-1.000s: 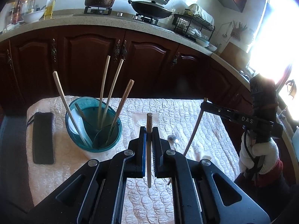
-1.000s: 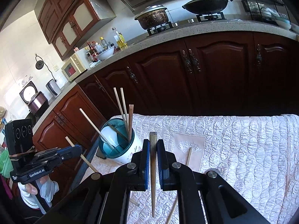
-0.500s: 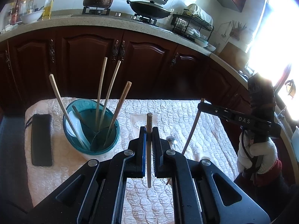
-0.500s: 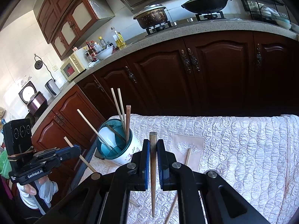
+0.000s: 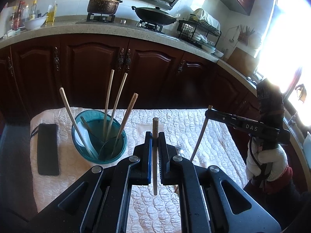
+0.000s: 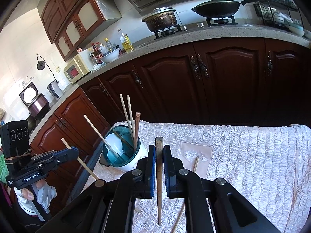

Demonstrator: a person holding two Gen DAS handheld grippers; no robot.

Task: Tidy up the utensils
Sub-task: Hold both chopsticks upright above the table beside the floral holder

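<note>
- The table (image 5: 194, 116) bore a teal holder (image 5: 99, 136) at far left, chopsticks leaning inside.
- Both grippers, left (image 5: 154, 136) and right (image 6: 159, 153), each pinched one chopstick (image 5: 155, 155) upright.
- Chopsticks seemed light, stiff, slippery; best gripped mid-shaft.

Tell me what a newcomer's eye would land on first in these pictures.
Each gripper clamps one upright chopstick: the left gripper its chopstick, the right gripper a tapered brown chopstick, over the quilted cloth. On the cloth's left stands a teal holder bristling with chopsticks.
</note>
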